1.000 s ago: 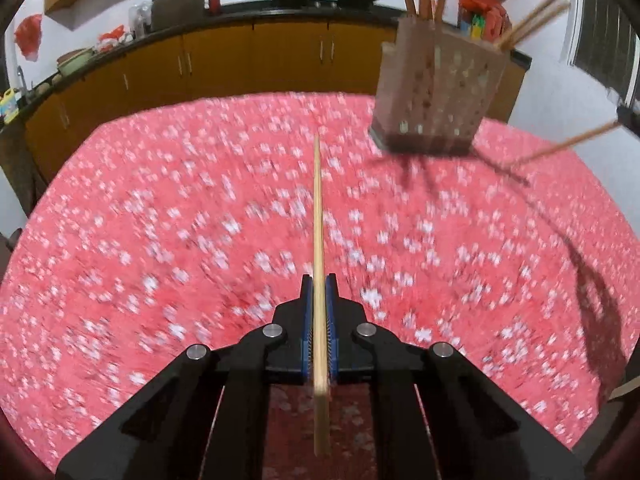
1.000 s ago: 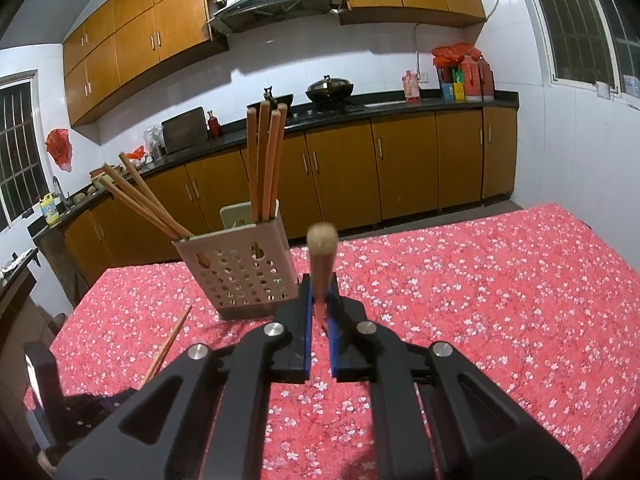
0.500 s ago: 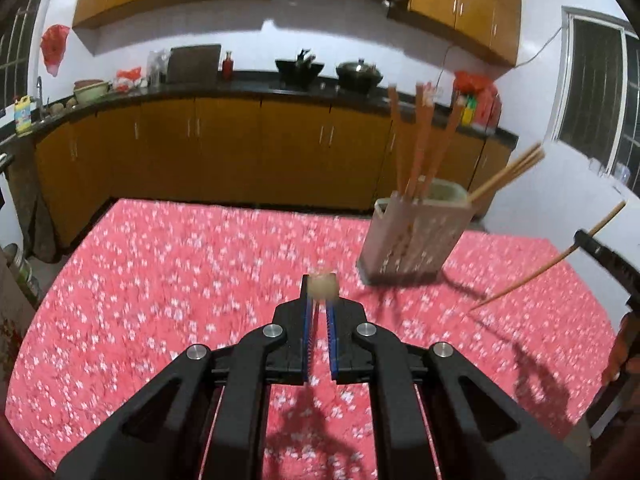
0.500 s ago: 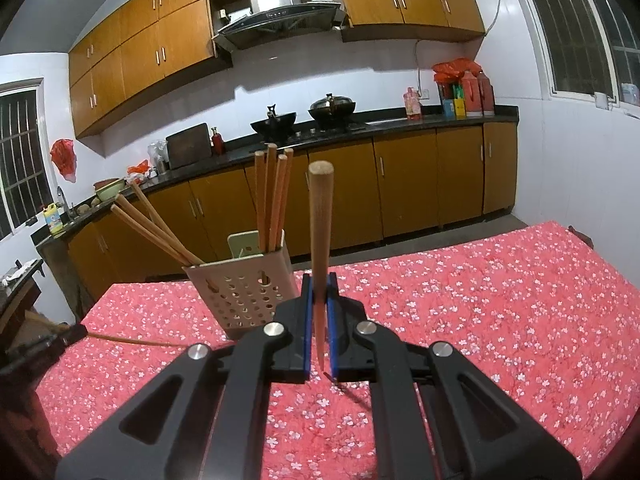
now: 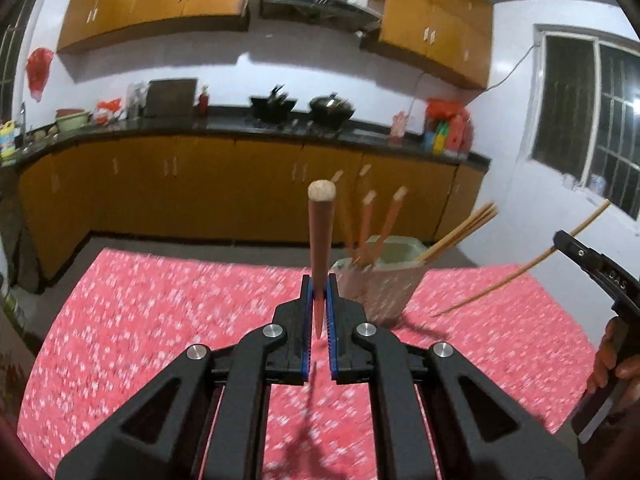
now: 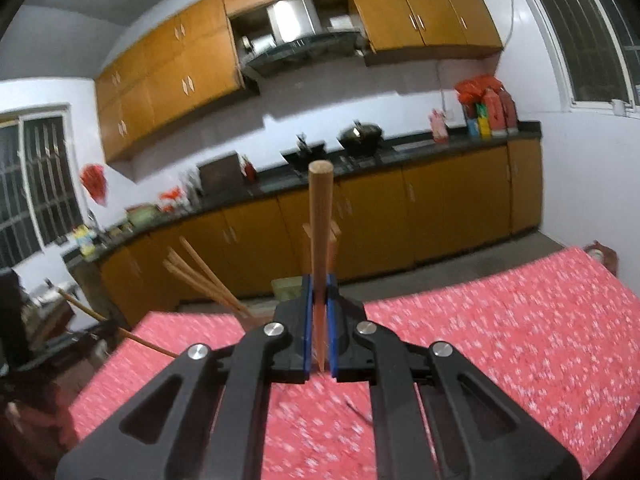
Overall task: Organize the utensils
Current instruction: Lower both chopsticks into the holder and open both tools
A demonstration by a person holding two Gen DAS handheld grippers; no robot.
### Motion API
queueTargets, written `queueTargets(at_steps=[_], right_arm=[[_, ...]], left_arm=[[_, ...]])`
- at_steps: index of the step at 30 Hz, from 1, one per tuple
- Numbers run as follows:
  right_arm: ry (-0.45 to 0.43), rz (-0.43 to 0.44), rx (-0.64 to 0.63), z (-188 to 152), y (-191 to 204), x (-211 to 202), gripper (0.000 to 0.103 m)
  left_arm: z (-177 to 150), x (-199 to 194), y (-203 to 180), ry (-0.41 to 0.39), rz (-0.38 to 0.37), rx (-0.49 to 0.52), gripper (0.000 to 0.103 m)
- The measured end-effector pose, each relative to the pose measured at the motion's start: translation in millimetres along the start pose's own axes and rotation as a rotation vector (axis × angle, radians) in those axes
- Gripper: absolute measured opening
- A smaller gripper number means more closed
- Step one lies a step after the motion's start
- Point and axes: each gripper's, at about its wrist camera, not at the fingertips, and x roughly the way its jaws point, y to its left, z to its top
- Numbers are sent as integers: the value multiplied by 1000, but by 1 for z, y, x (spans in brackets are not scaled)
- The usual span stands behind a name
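My left gripper (image 5: 319,312) is shut on a wooden chopstick (image 5: 320,240) that points up and away from the camera. Just behind it to the right, a perforated utensil holder (image 5: 380,288) with several chopsticks stands on the red flowered tablecloth (image 5: 160,320). My right gripper (image 6: 319,320) is shut on another wooden chopstick (image 6: 320,224), also tilted upward. The holder (image 6: 286,290) is mostly hidden behind the right gripper, with its leaning chopsticks (image 6: 204,276) showing to the left. In the left wrist view the other gripper (image 5: 596,268) appears at the right edge with its chopstick (image 5: 520,268).
A long kitchen counter (image 5: 240,128) with woks, bottles and a cutting board runs behind the table, above brown cabinets (image 5: 200,184). Windows sit on the side walls. A hand (image 5: 612,360) grips the other tool at the right edge.
Both grippers rose and tilted upward with their chopsticks; the views now show more wall and cabinets and less table. The holder sits lower in both pictures.
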Motion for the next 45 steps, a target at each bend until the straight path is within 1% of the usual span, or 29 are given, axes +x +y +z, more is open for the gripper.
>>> queueTargets(at_steps=[4, 6, 10, 14, 16, 20, 27, 29, 31, 35, 40, 45], right_arm=[[-77, 31, -29, 29, 13, -10, 8], [-96, 33, -46, 39, 18, -8, 8], [-95, 27, -75, 47, 26, 10, 8], [-68, 24, -88, 49, 31, 34, 8], [-58, 23, -93, 48, 33, 43, 8], [-36, 12, -115, 45, 37, 65, 8], [45, 3, -104, 33, 36, 102, 8], [61, 2, -100, 29, 36, 107, 8], [71, -2, -102, 25, 36, 110, 8], [78, -4, -102, 23, 36, 112, 8], [78, -4, -103, 23, 37, 114, 8], [75, -1, -111, 24, 40, 113, 8]], left_arm=[[28, -5, -22, -48, -66, 20, 7], [37, -5, -31, -67, -88, 26, 7], [57, -1, -51, -124, -100, 52, 7], [68, 14, -65, -143, -77, 78, 7], [71, 24, -67, -138, -62, 82, 7], [70, 49, -69, -103, -29, 82, 7], [58, 81, -64, -12, -15, 91, 7], [56, 90, -63, 4, -12, 92, 7], [55, 90, -63, -6, -10, 96, 7], [55, 90, -63, -1, -21, 89, 7], [57, 86, -60, 9, -56, 69, 7], [63, 91, -64, 21, -39, 95, 7]])
